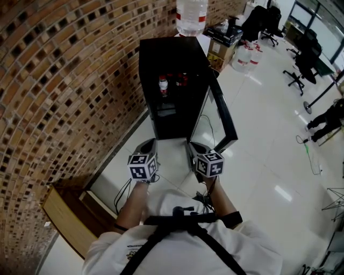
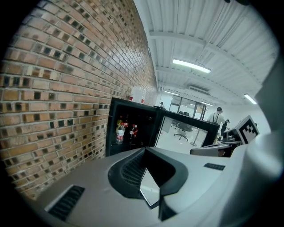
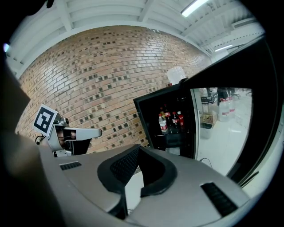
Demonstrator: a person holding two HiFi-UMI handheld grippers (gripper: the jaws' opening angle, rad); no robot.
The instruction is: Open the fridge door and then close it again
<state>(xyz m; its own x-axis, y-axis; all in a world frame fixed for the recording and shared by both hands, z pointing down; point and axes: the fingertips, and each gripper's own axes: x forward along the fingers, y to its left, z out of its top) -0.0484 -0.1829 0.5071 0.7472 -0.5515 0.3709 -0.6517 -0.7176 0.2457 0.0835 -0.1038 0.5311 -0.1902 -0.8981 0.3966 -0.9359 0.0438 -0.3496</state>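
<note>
A black mini fridge (image 1: 172,80) stands against the brick wall. Its glass door (image 1: 217,115) is swung open to the right. Several bottles (image 1: 163,85) stand on a shelf inside. My left gripper (image 1: 148,145) and right gripper (image 1: 195,147) are side by side in front of the fridge, short of it, touching nothing. Both are shut and empty. In the left gripper view the left gripper (image 2: 148,177) points at the open fridge (image 2: 133,128) and its door (image 2: 186,128). In the right gripper view the right gripper (image 3: 137,177) faces the fridge interior (image 3: 168,119), with the door (image 3: 239,119) close at the right.
A large water bottle (image 1: 192,16) sits on top of the fridge. A wooden bench (image 1: 64,215) stands by the wall at lower left. Water jugs (image 1: 244,56) and office chairs (image 1: 306,62) are beyond the fridge. A person (image 1: 328,121) is at the far right.
</note>
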